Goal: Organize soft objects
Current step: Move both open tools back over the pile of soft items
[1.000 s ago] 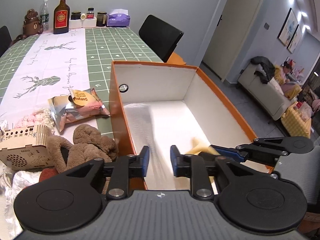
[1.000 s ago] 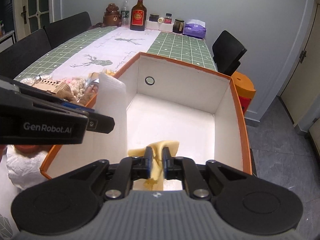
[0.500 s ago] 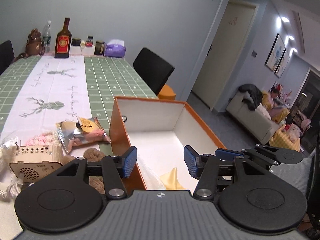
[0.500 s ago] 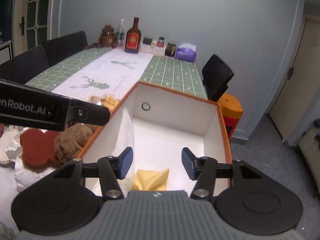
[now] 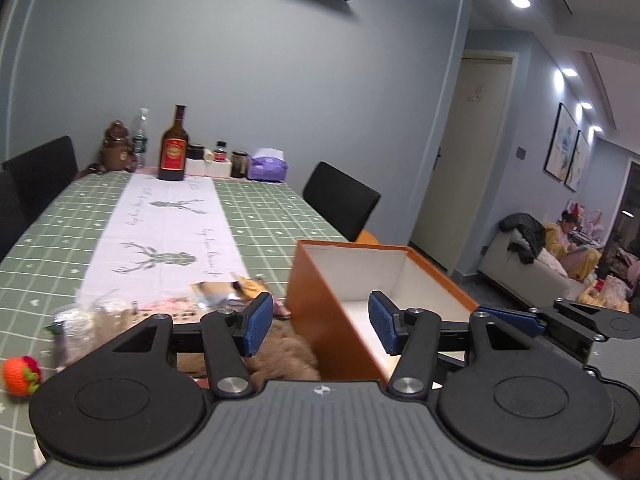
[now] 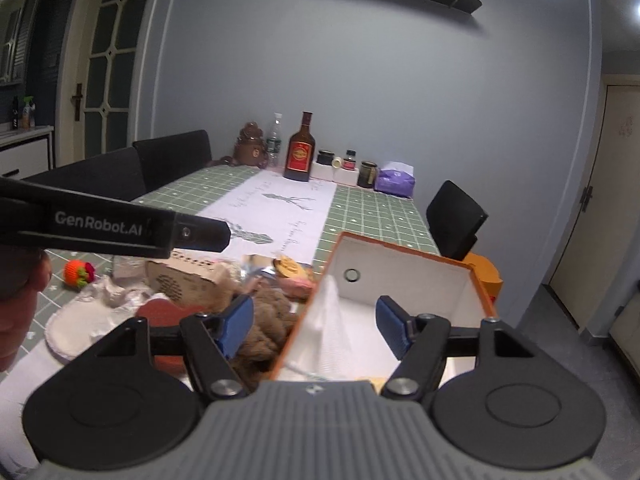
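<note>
**Right wrist view: two tongs spread, holding nothing**

Right tongs and left tongs straddle one orange cardboard box's wall. One brown plush toy lies beside it on the green checked tabletop; one crocheted orange strawberry sits well apart.

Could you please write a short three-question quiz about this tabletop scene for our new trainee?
1. True or false: the right tool grips something.
2. Which lies nearest the orange box's left wall: A) brown plush toy, B) liquor bottle, C) crocheted strawberry?
3. Fill in: the left tool's jaws stand ____.

Key: 1 false; 2 A; 3 open.
</note>
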The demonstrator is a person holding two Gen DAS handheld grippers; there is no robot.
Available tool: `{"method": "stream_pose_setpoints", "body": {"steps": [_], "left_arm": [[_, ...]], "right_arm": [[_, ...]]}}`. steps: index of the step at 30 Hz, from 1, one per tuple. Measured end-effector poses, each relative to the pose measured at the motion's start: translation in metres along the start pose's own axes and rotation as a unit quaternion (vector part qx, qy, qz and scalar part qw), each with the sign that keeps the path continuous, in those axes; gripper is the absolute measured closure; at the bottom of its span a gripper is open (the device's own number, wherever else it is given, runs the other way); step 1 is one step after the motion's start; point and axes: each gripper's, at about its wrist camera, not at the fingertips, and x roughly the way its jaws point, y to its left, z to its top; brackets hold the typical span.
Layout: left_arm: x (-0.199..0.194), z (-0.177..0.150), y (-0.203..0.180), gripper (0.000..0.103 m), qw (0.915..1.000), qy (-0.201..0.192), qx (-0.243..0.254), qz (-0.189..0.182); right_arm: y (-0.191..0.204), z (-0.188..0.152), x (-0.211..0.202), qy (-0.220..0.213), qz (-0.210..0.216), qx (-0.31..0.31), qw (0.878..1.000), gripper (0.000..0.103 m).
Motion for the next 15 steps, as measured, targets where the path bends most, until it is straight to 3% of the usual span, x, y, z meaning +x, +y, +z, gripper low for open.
{"method": "stream_pose_setpoints", "body": {"steps": [9,15], "left_arm": [[-0.028,-0.044,0.035,0.039,0.999,0.013,-0.004,0.043],[-0.046,-0.076,0.066,0.039,0.9969,0.026,-0.044,0.06]], "right_arm": [[0.049,-0.029,-0.007,-0.03,0.008,0.034,0.999,0.033],[0.076,-0.052,0.0,-0.015,0.022,0.061,0.998,0.032]]}}
